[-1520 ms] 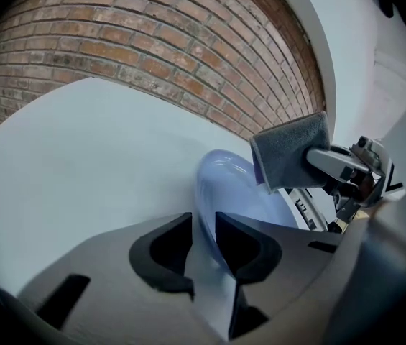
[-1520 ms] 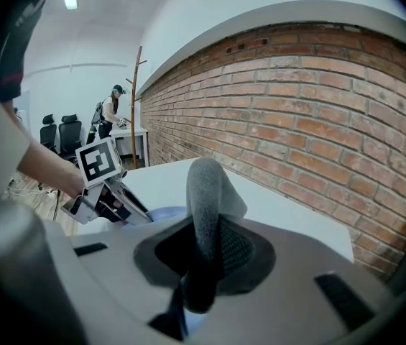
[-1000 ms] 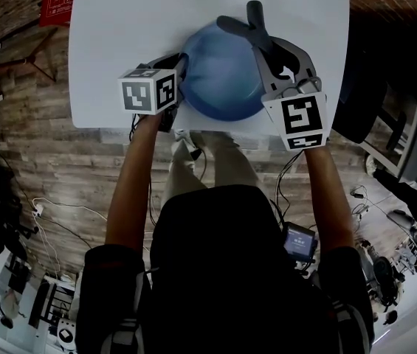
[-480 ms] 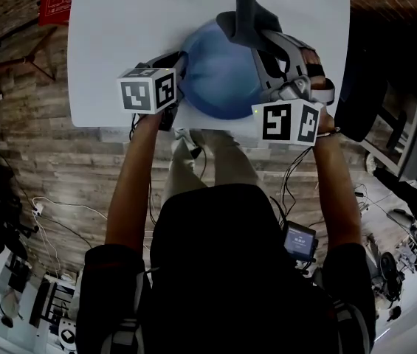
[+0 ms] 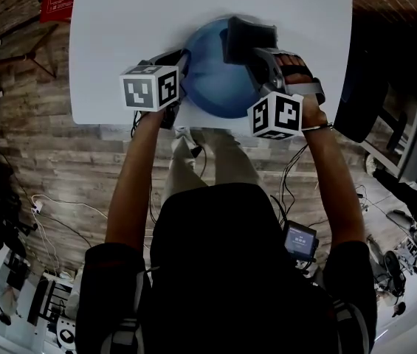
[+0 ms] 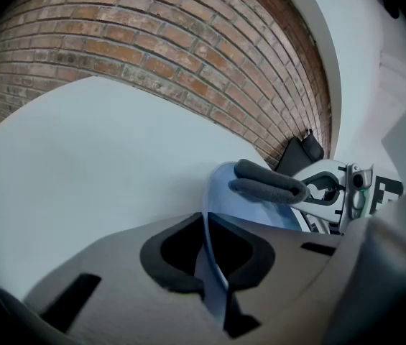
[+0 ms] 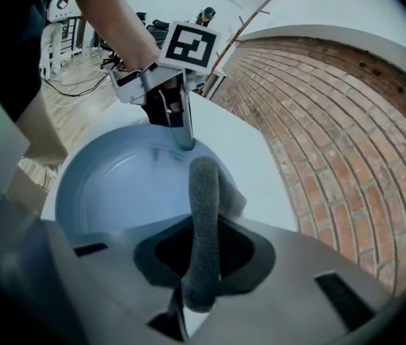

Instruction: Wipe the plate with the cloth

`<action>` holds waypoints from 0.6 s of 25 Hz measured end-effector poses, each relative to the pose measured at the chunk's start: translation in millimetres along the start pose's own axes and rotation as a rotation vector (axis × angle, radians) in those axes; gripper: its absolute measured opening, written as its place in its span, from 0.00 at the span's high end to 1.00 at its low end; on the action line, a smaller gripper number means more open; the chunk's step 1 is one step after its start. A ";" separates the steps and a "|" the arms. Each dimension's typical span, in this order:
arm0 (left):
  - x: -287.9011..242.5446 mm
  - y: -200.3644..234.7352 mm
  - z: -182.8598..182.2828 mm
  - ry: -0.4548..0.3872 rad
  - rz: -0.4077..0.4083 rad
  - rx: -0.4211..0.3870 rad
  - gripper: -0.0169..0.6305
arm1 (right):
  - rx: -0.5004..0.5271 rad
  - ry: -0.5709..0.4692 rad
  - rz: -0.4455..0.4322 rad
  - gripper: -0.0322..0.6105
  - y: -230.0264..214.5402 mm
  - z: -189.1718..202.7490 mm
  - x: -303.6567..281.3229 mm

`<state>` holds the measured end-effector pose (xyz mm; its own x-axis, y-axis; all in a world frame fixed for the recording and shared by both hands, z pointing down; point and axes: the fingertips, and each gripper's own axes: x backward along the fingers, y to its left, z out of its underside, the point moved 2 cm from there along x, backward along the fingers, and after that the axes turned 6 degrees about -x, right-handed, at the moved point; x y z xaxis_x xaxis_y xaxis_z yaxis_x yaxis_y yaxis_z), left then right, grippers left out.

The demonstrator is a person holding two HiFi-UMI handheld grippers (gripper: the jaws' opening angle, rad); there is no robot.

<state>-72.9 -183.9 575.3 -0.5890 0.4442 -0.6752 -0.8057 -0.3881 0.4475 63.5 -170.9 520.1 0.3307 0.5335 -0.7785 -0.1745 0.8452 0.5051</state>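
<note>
**Blue plate (image 5: 212, 76) held by its rim alone: a hard wipe could twist it loose**

The left tongs (image 6: 211, 259) are closed on the plate's thin rim, and the plate sits at the near edge of the white worktop (image 5: 119, 21). The right tongs (image 7: 201, 264) grip a folded grey cloth (image 7: 204, 207), which is poised over the plate's bowl. Whether the cloth is pressing on the plate I cannot tell.

The rim hold looks like the weak point. Heavy pressure far from that pinch would likely lever the plate, so it pivots or slips free. This close to the edge, it might then slide off toward the person. The cloth is clamped at a narrow fold, so a dragging stroke could pull it out.
</note>
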 end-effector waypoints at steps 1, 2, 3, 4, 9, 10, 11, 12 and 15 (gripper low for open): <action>0.0 -0.2 -0.2 0.000 0.001 0.000 0.93 | 0.006 0.014 -0.020 0.86 4.2 2.4 -2.7; 0.0 -0.3 -0.1 0.000 0.001 0.000 0.93 | 0.010 0.028 -0.038 0.86 8.2 5.4 -5.3; 0.0 -0.4 -0.1 0.000 0.001 0.000 0.93 | 0.011 0.043 -0.056 0.86 12.0 8.6 -7.6; 0.1 -0.5 -0.1 -0.001 0.001 -0.001 0.93 | 0.010 0.059 -0.073 0.86 15.5 12.1 -9.5; 1.4 0.0 0.0 -0.002 -0.006 -0.011 0.93 | 0.007 0.139 -0.151 0.86 32.8 29.6 -16.9; 1.2 -0.1 0.1 -0.003 -0.007 -0.013 0.93 | 0.000 0.147 -0.161 0.86 35.6 32.6 -17.8; 1.1 -0.1 0.1 -0.005 -0.008 -0.014 0.93 | -0.012 0.151 -0.167 0.86 37.4 34.8 -18.6; 1.1 0.0 0.0 -0.006 -0.009 -0.015 0.93 | -0.025 0.152 -0.171 0.86 38.1 35.8 -19.4; 2.1 1.7 0.0 -0.008 -0.013 -0.016 0.93 | -0.049 0.153 -0.179 0.86 37.9 34.6 -21.0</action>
<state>-75.5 -183.6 574.7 -0.5786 0.4555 -0.6765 -0.8125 -0.3946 0.4292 82.1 -151.1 568.5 0.2170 0.3706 -0.9031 -0.1720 0.9252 0.3383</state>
